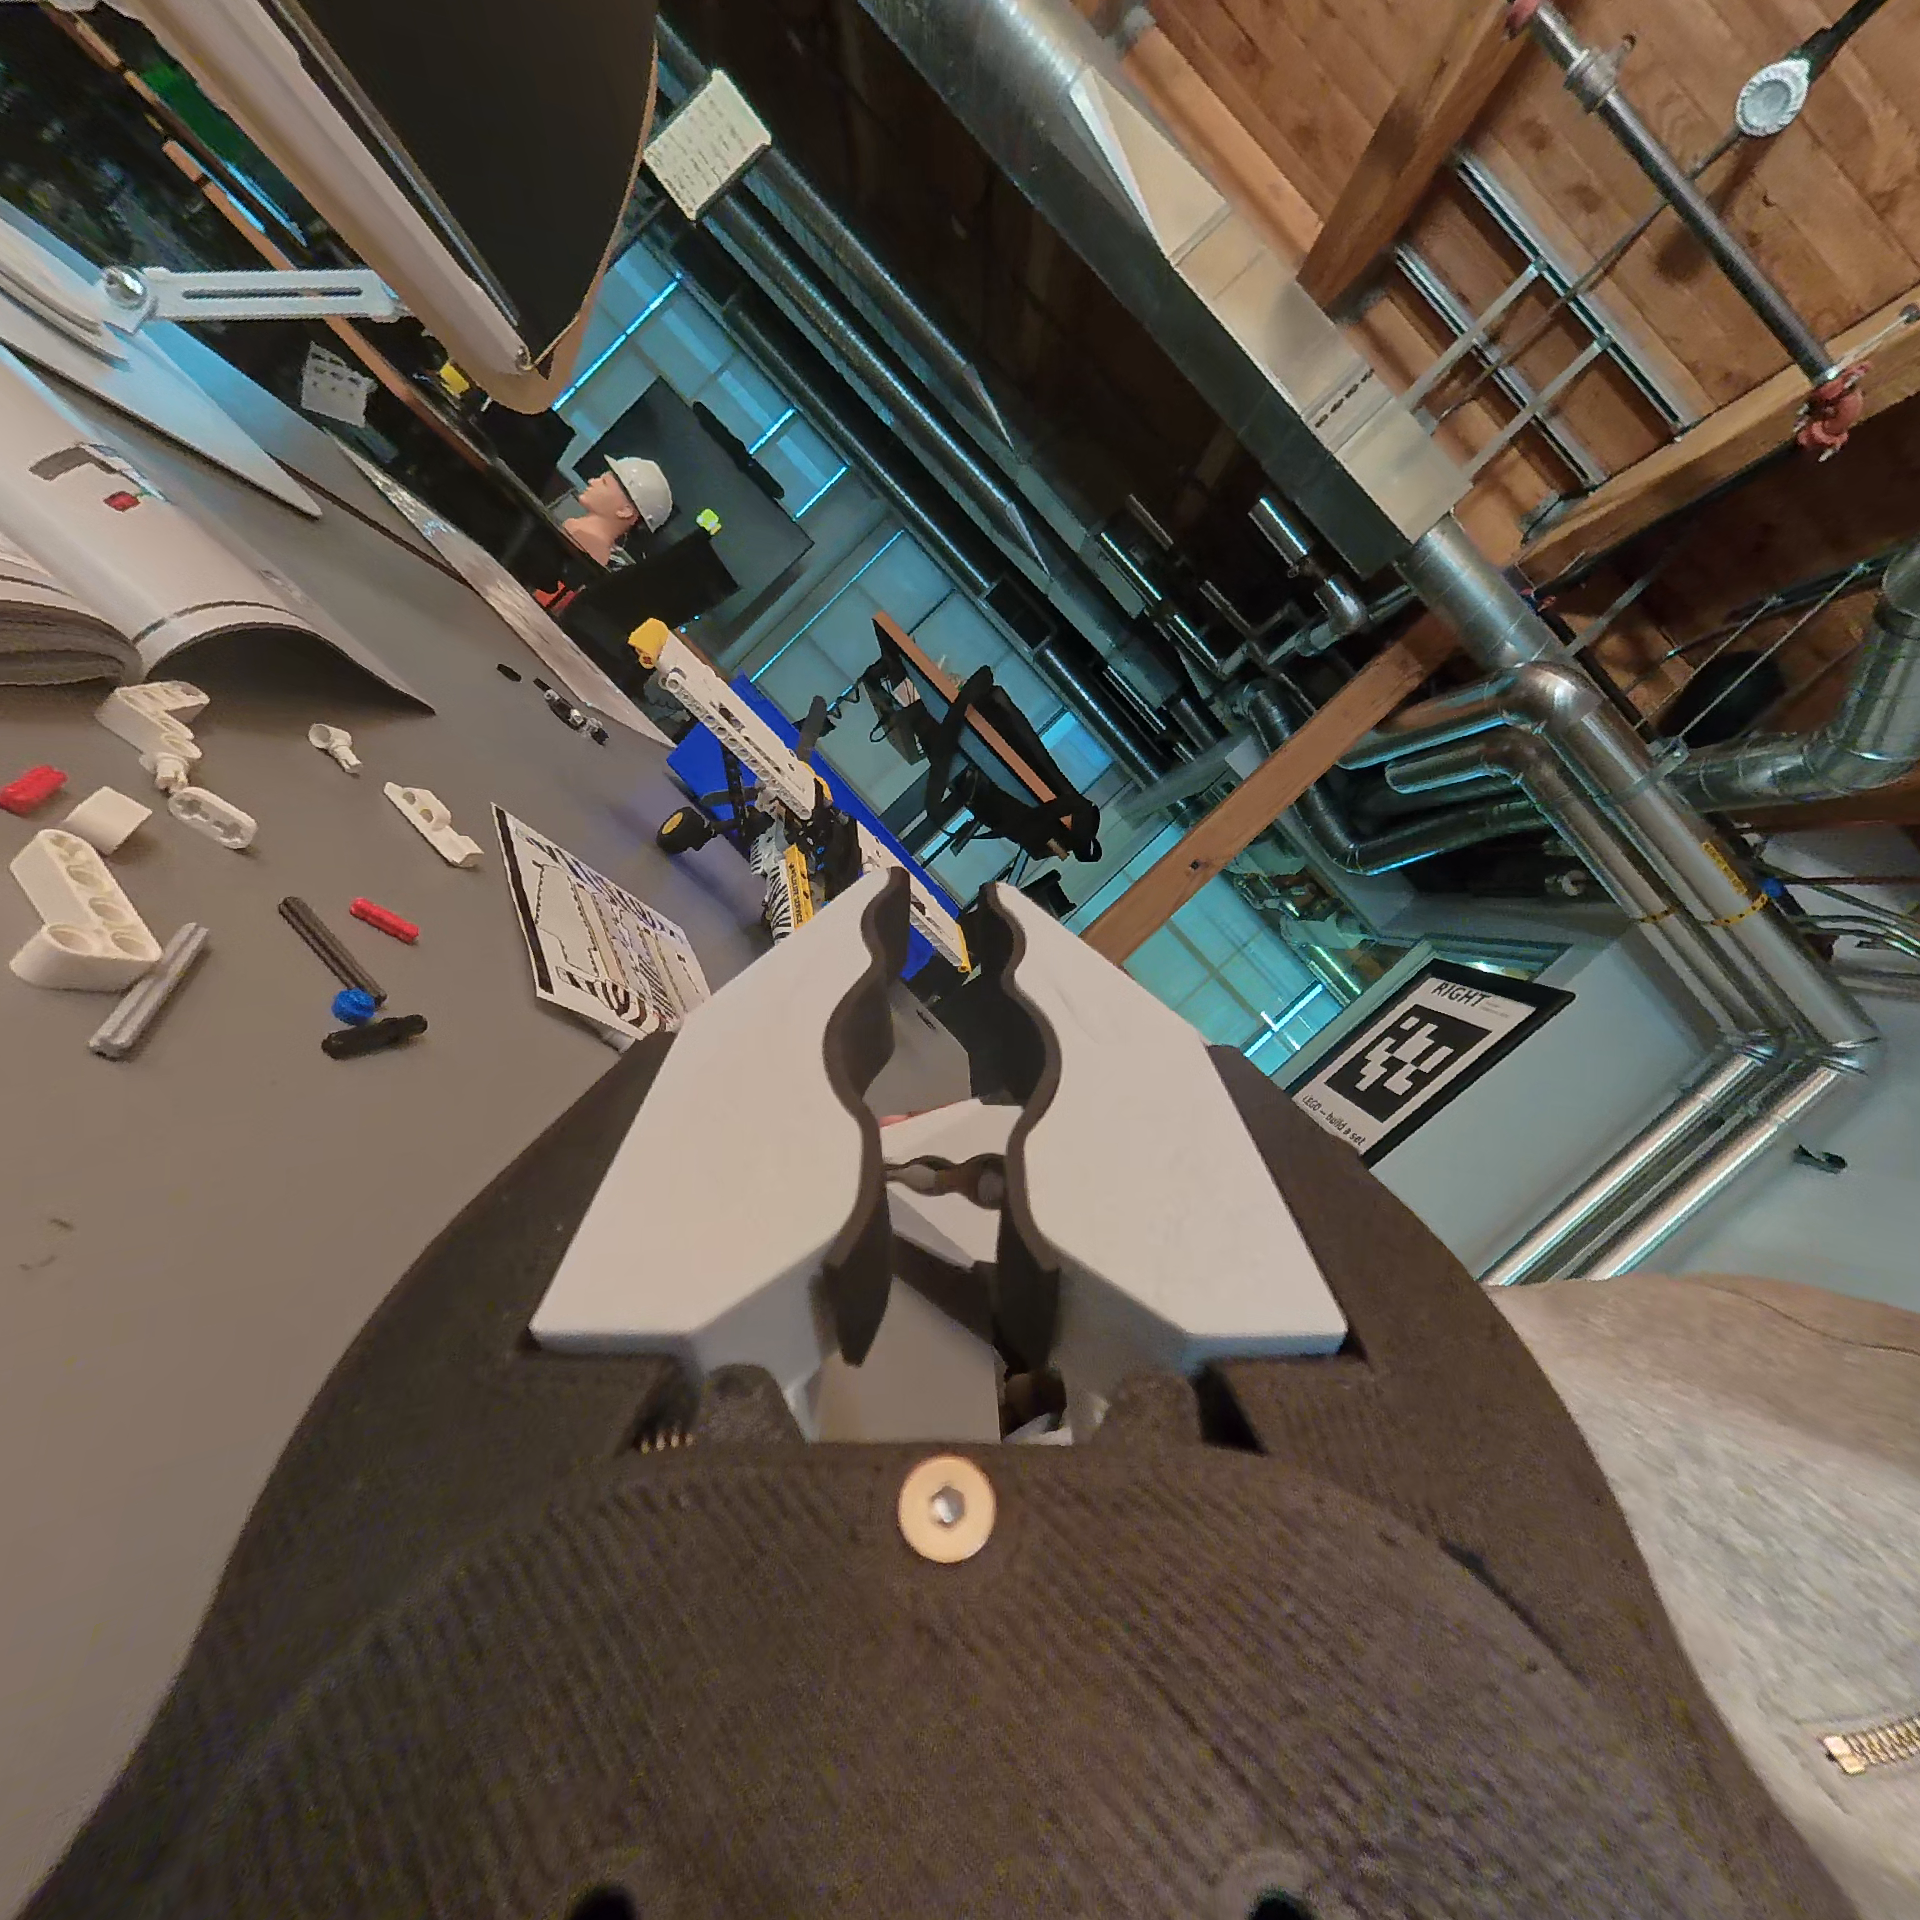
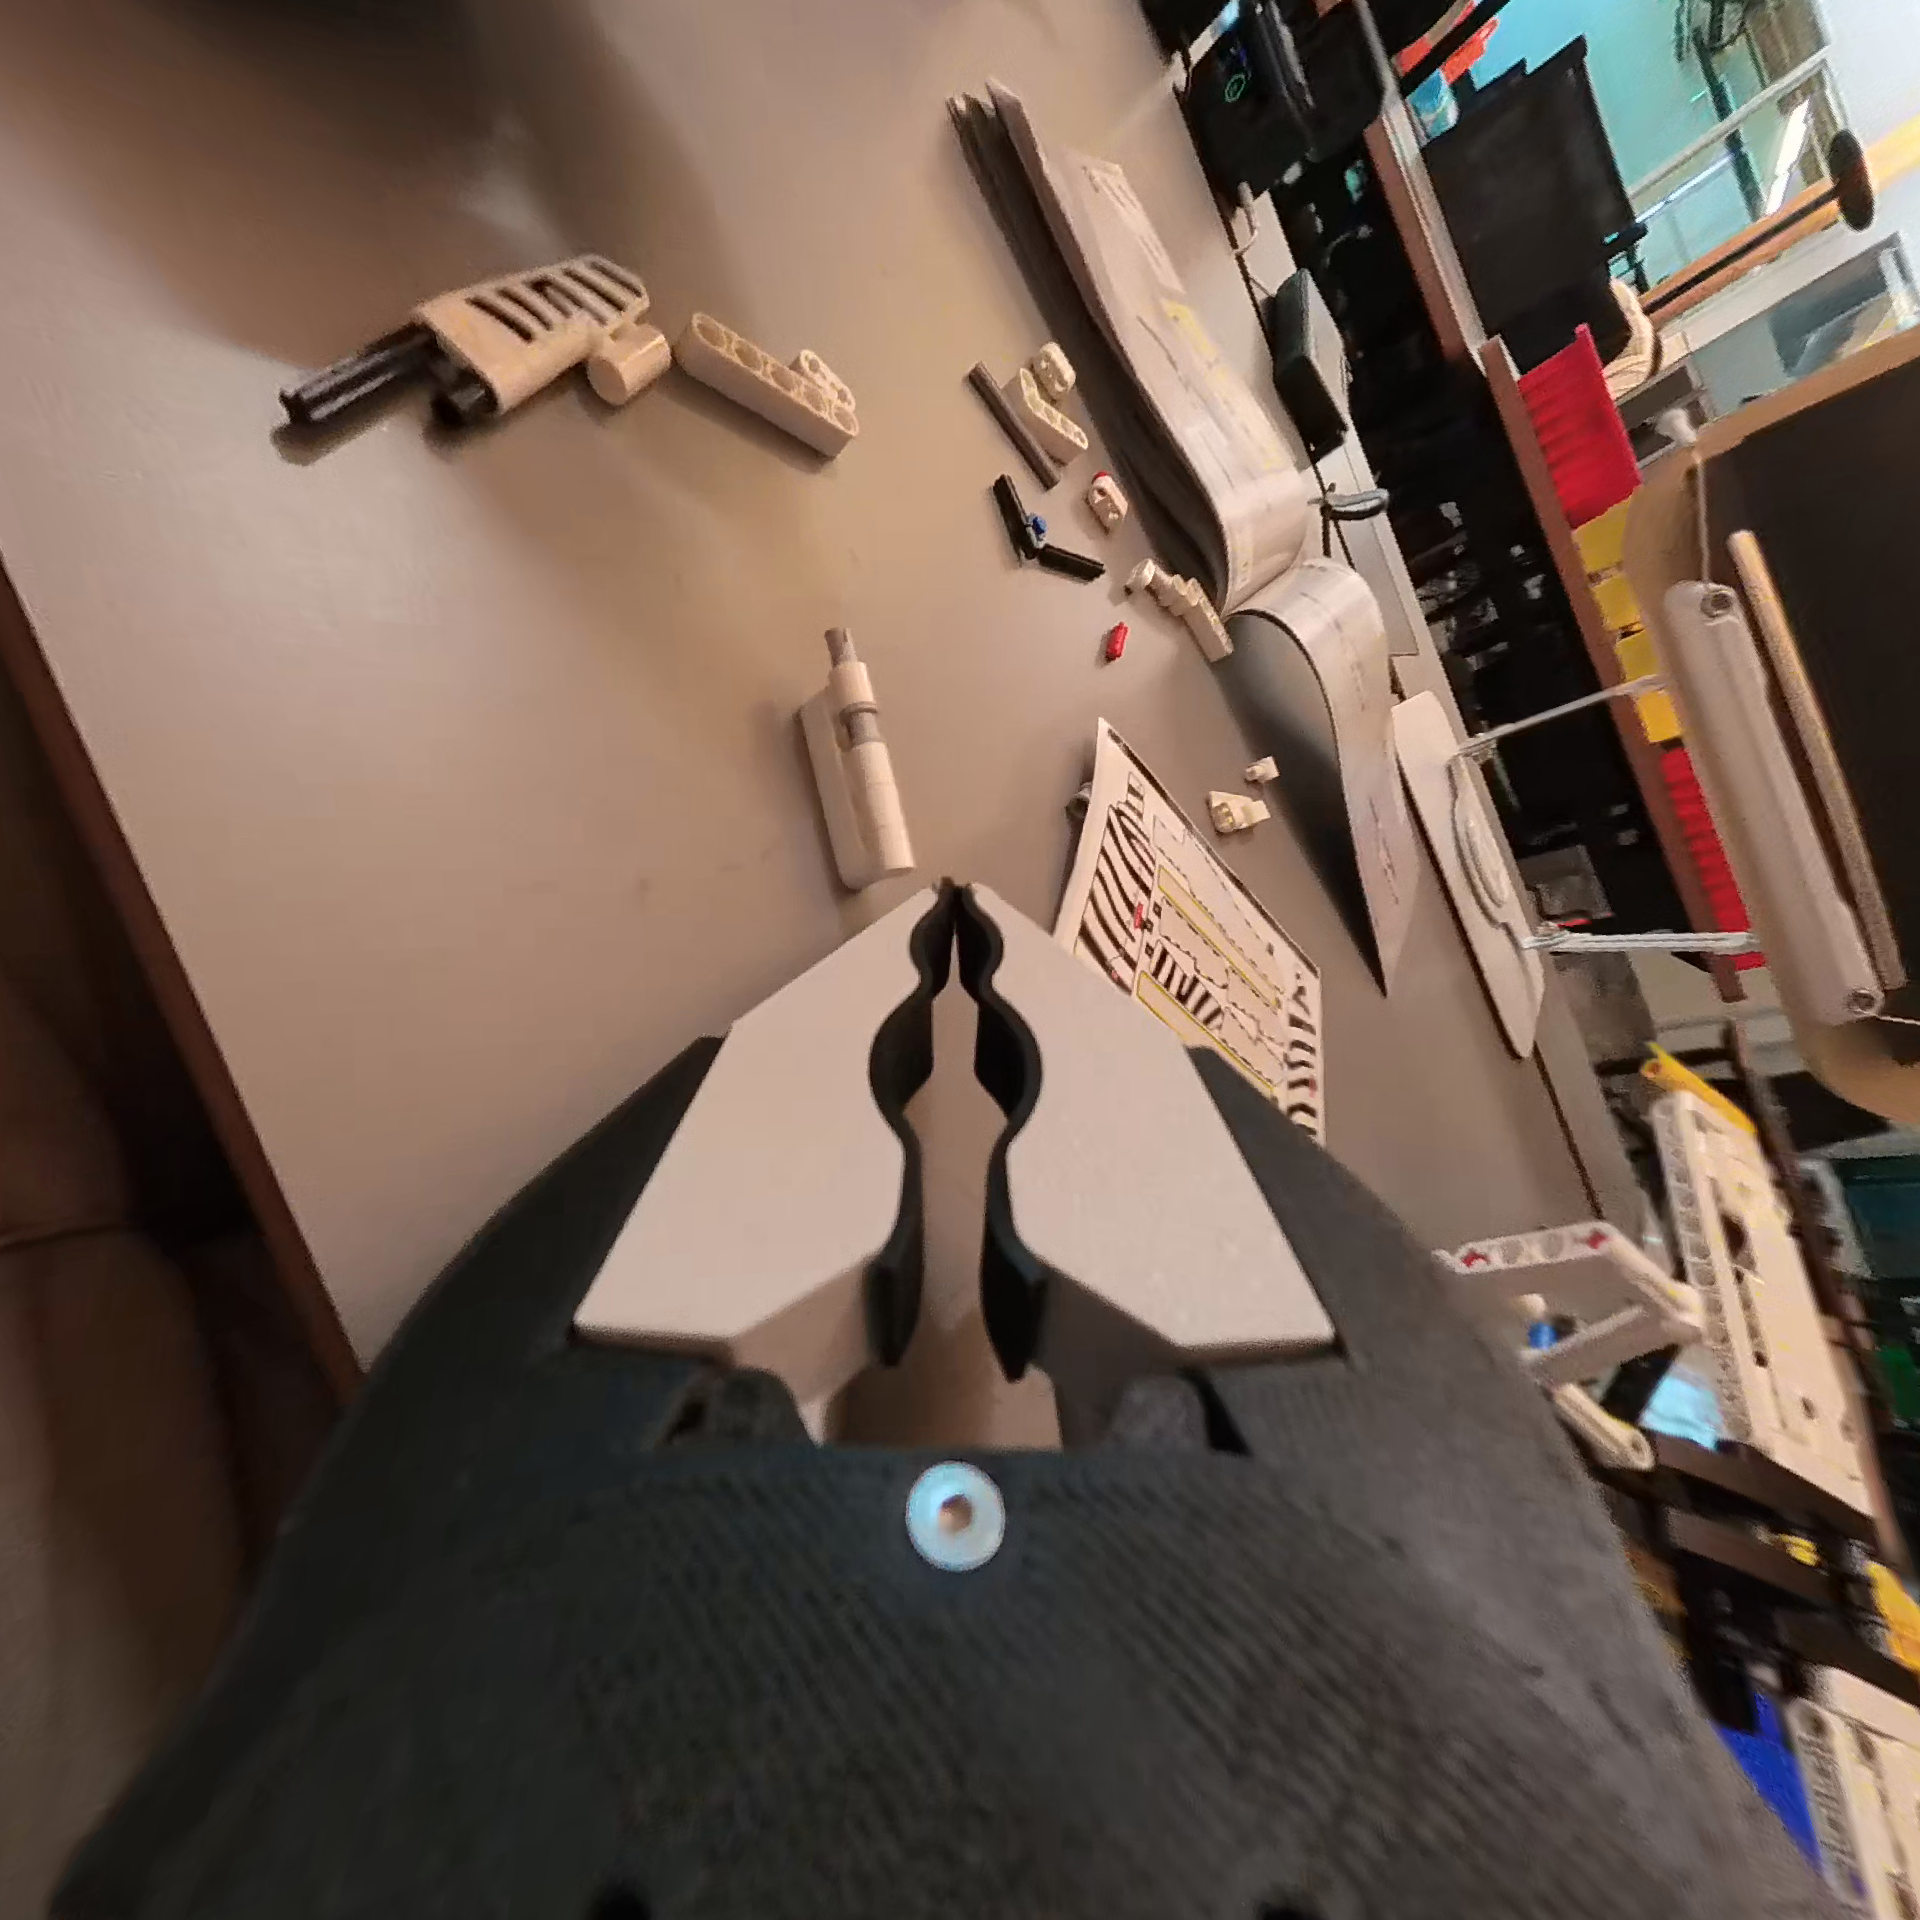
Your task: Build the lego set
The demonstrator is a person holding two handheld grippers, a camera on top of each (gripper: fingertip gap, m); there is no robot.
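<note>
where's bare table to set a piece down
Bare stretch of table between the slotted white piece and the white cylinder assembly, toward the near edge. Crowded between the sticker sheet and the open manual, where small parts lie.

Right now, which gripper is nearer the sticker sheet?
Right. The right gripper, jaws shut and empty, hovers right beside the sticker sheet. The left gripper, jaws slightly parted, points past the sheet towards the partly built model.
</note>
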